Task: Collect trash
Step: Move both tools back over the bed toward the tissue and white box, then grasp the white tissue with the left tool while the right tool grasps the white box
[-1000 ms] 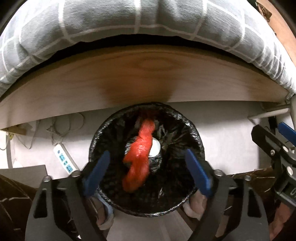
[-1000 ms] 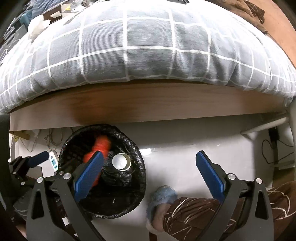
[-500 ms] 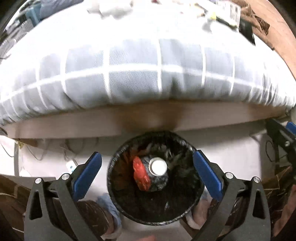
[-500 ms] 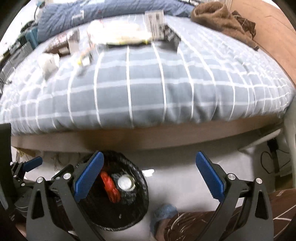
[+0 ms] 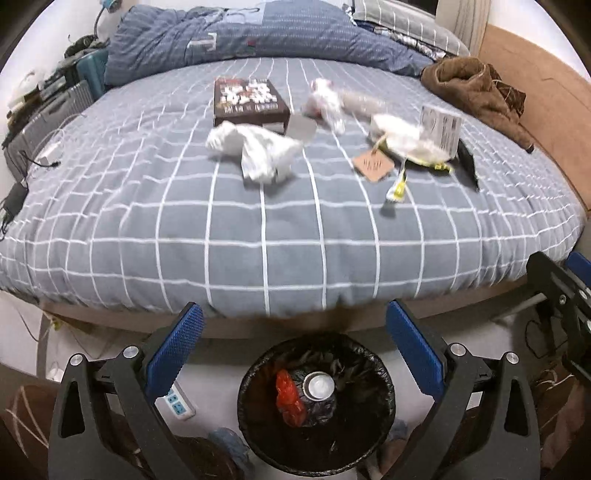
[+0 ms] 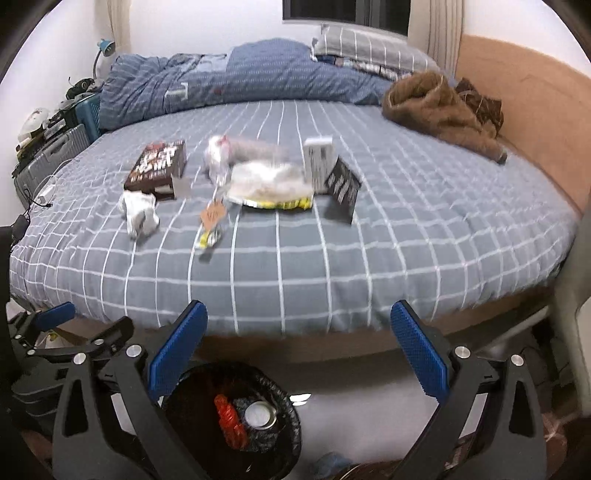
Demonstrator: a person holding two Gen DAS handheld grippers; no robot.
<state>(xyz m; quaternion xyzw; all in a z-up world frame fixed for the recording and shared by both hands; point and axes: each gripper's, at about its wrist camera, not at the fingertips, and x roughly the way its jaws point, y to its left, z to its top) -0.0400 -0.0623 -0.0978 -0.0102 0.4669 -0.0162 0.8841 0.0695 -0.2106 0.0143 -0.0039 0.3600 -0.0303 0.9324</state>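
A bed [image 5: 258, 236] is covered by a grey checked sheet. A blue duvet [image 5: 258, 33] is bunched along its far edge, a brown garment [image 5: 476, 92] lies at its far right corner, and a white power strip [image 5: 179, 404] lies on the floor.

The bed [image 5: 258, 229] carries a dark box [image 5: 249, 101]. Just in front of the box lies crumpled white paper [image 5: 255, 149]; right of it, a clear wrapper [image 5: 406, 138] and brown tag [image 5: 372, 166].

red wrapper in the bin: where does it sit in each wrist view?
Left wrist: red wrapper lies bottom centre, inside the black-lined bin, just left of the can top.
Right wrist: red wrapper lies bottom left of centre, in the bin, again left of the can top.
Shared landmark: the dark book on the bed.
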